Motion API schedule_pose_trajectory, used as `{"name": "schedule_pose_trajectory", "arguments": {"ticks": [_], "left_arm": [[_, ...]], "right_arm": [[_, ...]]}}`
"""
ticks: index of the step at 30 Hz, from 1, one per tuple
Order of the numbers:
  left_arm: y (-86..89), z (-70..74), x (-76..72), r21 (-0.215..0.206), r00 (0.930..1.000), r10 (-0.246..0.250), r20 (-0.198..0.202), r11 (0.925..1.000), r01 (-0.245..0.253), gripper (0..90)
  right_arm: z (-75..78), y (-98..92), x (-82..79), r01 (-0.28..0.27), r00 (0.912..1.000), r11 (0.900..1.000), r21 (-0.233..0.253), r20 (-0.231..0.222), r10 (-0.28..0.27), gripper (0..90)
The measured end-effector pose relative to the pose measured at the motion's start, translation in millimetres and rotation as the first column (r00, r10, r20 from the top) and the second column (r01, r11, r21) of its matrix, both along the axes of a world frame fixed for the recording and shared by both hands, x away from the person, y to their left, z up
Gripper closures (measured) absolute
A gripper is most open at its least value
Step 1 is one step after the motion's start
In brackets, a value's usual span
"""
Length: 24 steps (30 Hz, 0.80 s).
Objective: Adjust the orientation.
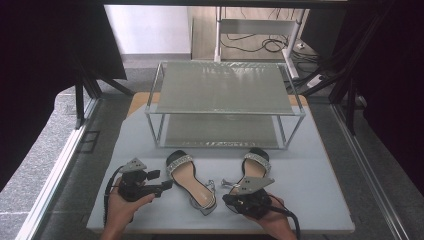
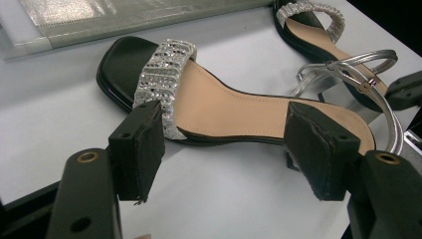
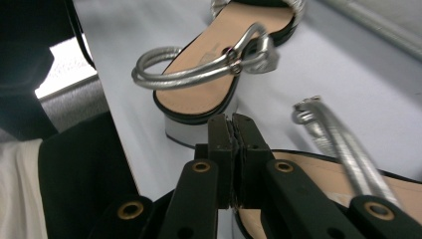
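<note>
High view: two sandals (image 1: 192, 182), one rack (image 1: 225, 102); left gripper (image 1: 167, 185) fingers spread, right gripper (image 1: 227, 199) fingers pressed together.

Glittery-banded sandal (image 2: 209, 99) with smooth tan insole and shiny silver strap (image 3: 199, 69) on matt table (image 1: 310, 175).

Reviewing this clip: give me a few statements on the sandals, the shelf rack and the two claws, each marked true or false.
1. Both sandals lie on the table in front of the shelf rack. True: left sandal, right sandal.
2. The left claw is shut on the left sandal. False: its jaws stand open, apart from it.
3. The right claw has its jaws pressed together. True.
4. A sandal sits on the rack's top shelf. False: both shelves are bare.
5. Each sandal has a sparkly toe strap. True.
</note>
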<state>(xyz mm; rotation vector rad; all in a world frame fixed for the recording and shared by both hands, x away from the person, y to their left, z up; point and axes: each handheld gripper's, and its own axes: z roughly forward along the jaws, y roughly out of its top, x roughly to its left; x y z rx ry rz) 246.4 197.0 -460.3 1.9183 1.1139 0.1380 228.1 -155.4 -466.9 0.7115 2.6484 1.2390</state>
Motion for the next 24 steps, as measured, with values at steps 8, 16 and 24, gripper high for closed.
{"name": "schedule_pose_trajectory", "arguments": {"ticks": [8,16,24], "left_arm": [[-1.6,-2.1,0.9,0.006,1.0000,-0.005,-0.008,1.0000,0.005,32.8],[-2.2,-2.8,1.3,0.010,0.9999,-0.008,-0.012,0.9999,0.008,32.8],[1.6,1.1,-0.9,-0.009,1.0000,0.008,0.001,0.9999,-0.008,33.6]], "right_arm": [[-12.2,14.3,0.6,-0.009,0.9997,0.999,-0.034,-0.024,0.008,89.0],[-17.8,22.5,-1.0,0.005,0.9999,0.998,-0.064,-0.012,-0.006,89.1],[-19.0,36.1,-8.9,-0.032,0.9986,0.999,-0.038,-0.044,0.030,89.1]]}}
